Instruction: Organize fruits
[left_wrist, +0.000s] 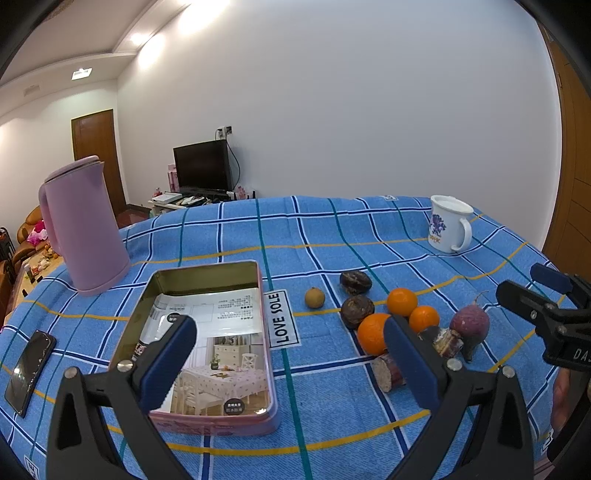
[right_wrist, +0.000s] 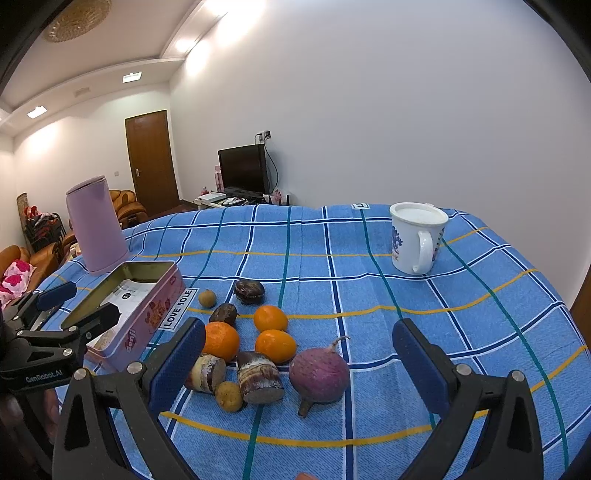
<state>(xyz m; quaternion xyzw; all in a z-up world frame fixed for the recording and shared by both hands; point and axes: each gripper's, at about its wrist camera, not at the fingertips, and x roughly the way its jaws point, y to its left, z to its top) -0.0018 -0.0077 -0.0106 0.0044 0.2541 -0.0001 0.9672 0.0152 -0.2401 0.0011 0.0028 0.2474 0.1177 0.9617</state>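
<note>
With both the left gripper (left_wrist: 290, 360) and right gripper (right_wrist: 299, 363) spread wide and empty, the purple radish (right_wrist: 319, 373) just ahead between the right fingers suits a low, centred pinch toward the open tin (left_wrist: 207, 275).

Woven checked cloth (right_wrist: 369, 280) – shiny metal tin (left_wrist: 207, 273) – glossy ceramic mug (right_wrist: 413, 236).

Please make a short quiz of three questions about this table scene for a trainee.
1. True or false: the pink tin already holds an orange.
2. How many oranges lie on the cloth: A two, B three, C five?
3. Fill in: the left claw and right claw are both ____.

Key: 1 false, the tin shows only printed paper; 2 B; 3 open.
</note>
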